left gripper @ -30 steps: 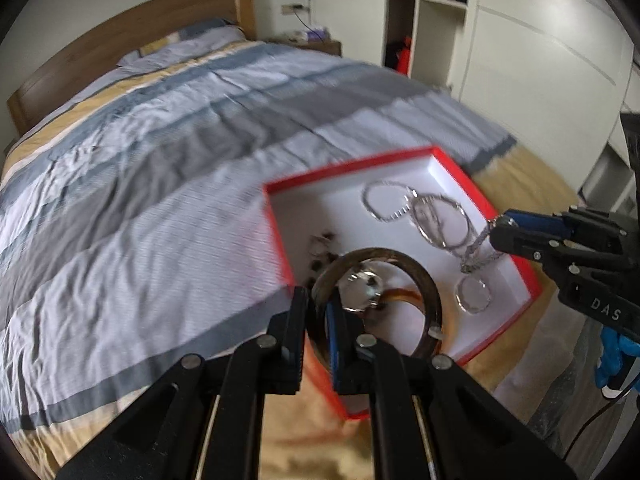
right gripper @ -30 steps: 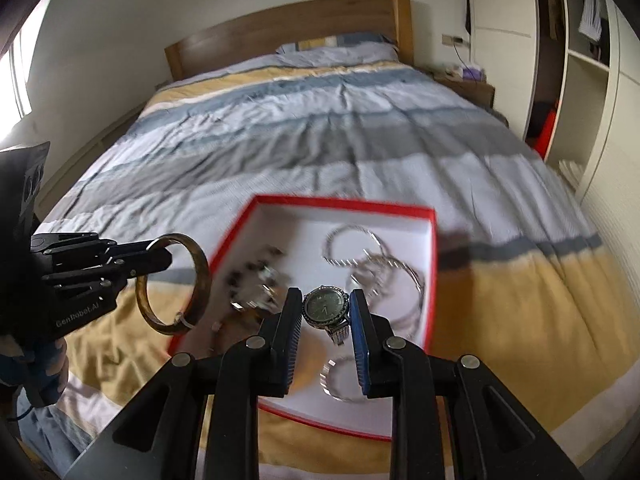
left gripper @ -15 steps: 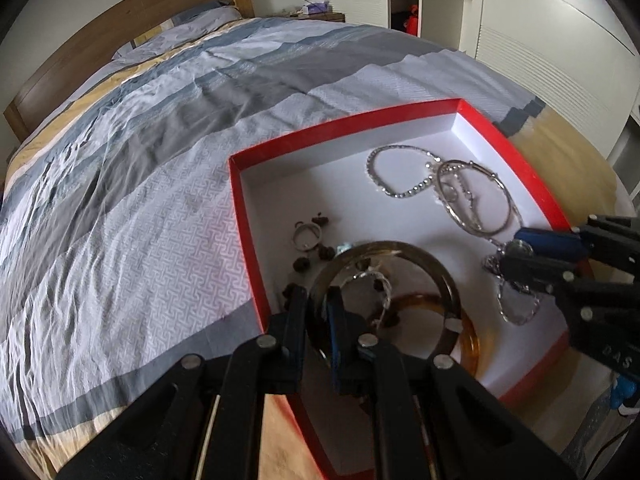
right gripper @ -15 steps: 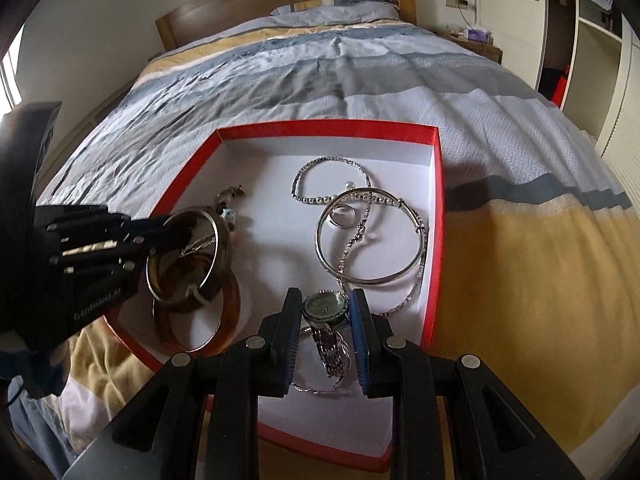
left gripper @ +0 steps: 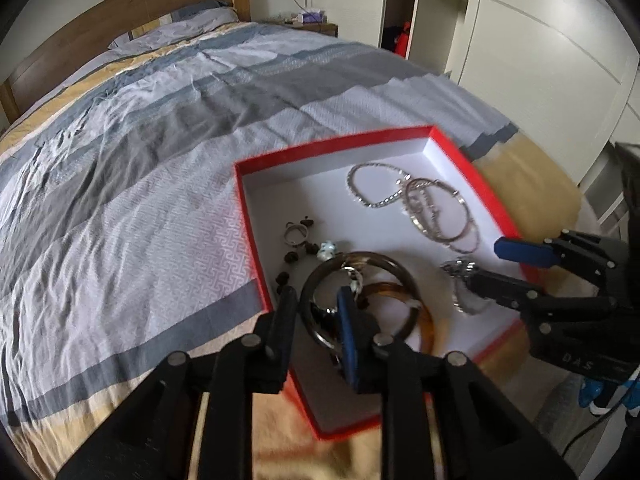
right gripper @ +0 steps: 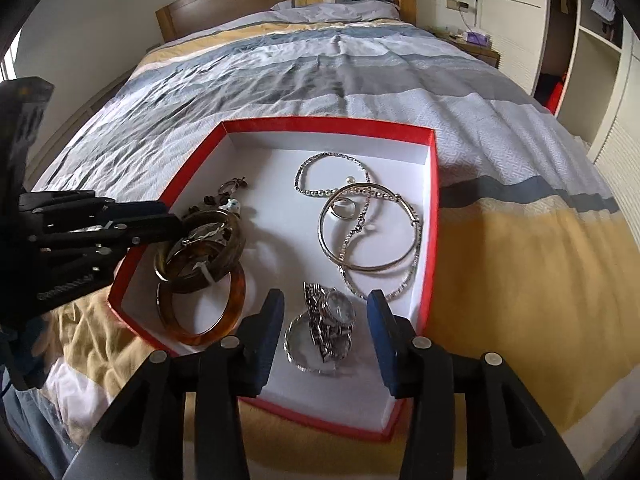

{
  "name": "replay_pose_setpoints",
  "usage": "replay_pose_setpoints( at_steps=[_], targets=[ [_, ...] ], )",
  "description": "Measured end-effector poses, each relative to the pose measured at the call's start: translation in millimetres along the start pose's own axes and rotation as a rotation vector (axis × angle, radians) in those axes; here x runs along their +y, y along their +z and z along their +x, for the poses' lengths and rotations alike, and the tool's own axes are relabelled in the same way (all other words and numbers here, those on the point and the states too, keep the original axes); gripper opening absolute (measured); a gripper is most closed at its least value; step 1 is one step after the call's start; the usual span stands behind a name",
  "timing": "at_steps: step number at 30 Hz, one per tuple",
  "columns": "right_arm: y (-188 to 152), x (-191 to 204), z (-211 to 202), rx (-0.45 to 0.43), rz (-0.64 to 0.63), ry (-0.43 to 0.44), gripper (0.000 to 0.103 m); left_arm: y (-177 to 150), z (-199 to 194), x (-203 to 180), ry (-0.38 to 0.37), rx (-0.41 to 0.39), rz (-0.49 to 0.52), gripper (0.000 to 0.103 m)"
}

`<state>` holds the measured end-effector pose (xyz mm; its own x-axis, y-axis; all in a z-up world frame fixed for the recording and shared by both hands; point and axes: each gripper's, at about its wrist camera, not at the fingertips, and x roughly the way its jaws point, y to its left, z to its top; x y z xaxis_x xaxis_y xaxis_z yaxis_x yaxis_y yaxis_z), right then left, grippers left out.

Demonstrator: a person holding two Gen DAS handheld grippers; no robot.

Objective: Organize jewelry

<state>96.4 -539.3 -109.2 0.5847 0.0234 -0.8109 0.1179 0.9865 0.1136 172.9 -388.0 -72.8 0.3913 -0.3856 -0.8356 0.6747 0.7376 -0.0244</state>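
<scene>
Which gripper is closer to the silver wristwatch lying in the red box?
Right. The right gripper is open with its fingers either side of the silver wristwatch. The left gripper is across the red box, at the dark brown bangle.

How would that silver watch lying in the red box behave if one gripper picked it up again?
The silver watch would probably droop: its linked band lies crumpled. The polished metal looks slippery. Its round case might swivel between the pads.
</scene>
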Motion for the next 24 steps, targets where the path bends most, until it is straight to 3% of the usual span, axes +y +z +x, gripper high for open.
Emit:
replay_pose_setpoints(
  at_steps=[6,21,24],
  targets=[
    [-5,19,-34,-0.039,0.036,0.013,0.043,-20,-52,13,0.024,-0.056,-0.059,0.037],
    [-37,146,-94,-0.083,-0.042,0.059,0.053,-137,-178,92,0.218,-0.113,-0.234,0.052],
    [-42,164,-109,-0.111,-0.048,0.034,0.063,-156,-196,101,0.245,-0.141,-0.279,0.055]
  ],
)
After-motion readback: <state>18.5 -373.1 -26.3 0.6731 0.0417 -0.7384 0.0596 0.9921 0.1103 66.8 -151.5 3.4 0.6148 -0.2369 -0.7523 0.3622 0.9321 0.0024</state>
